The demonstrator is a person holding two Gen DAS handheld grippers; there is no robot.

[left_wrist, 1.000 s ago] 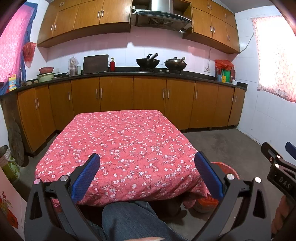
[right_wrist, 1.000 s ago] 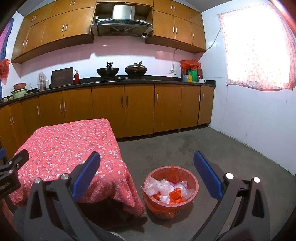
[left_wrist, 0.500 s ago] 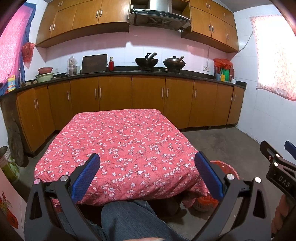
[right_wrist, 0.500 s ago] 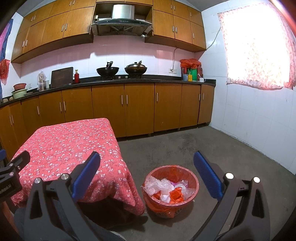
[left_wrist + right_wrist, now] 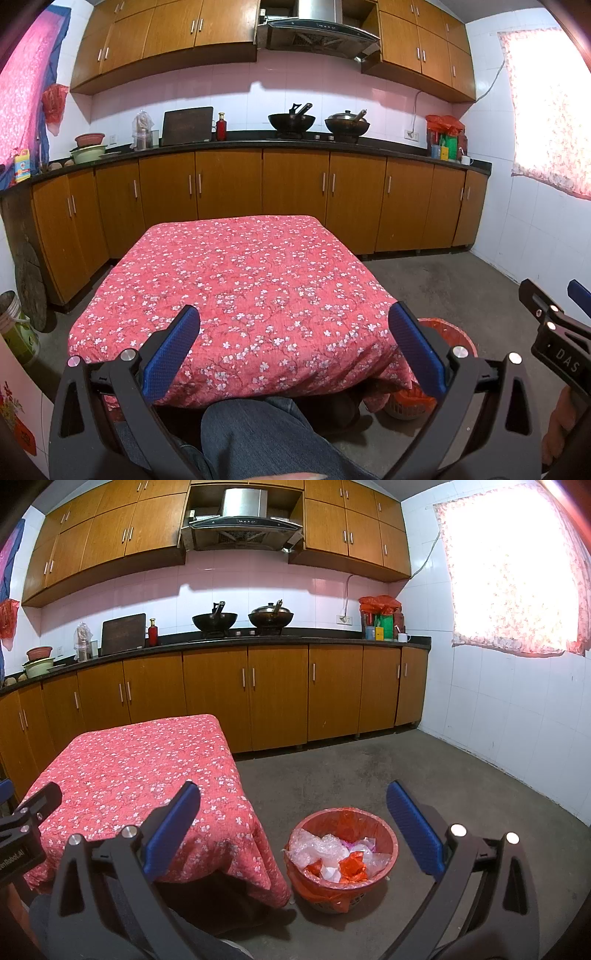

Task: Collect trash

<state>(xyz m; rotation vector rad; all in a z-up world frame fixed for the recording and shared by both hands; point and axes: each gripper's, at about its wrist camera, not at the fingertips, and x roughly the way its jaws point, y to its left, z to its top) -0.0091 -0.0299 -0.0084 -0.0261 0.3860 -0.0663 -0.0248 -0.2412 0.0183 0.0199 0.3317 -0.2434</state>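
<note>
Left gripper [image 5: 293,349], black frame with blue padded fingers, is spread wide and holds nothing, hovering above the near edge of the table under a red cloth with white blossom print [image 5: 236,280]. No trash shows on that cloth in either view. A denim-clad knee [image 5: 258,435] sits just below the fingers.

Right gripper [image 5: 293,830], same build, is also spread wide and empty, raised over the floor. Task's thing: crumpled clear plastic and red wrappers [image 5: 338,856] lie inside the round red basket lined with a red bag [image 5: 391,843], on the grey concrete floor [image 5: 424,775] just beside the table's right corner. Collection looks done or nearly so.

Risks, as judgement:
- Cloth hangs loose beside the basket; a low sweep by the right gripper could snag the hem or tip the basket and spill the light wrappers.
- The pile sits near the rim; pushing more in could pop pieces out.
- The grippers are near each other and could clash.

Hidden:
- Left view shows only a sliver of the basket behind the cloth.
- Under the table is dark; stray trash there cannot be ruled out.
- Floor behind the person is out of view.
</note>
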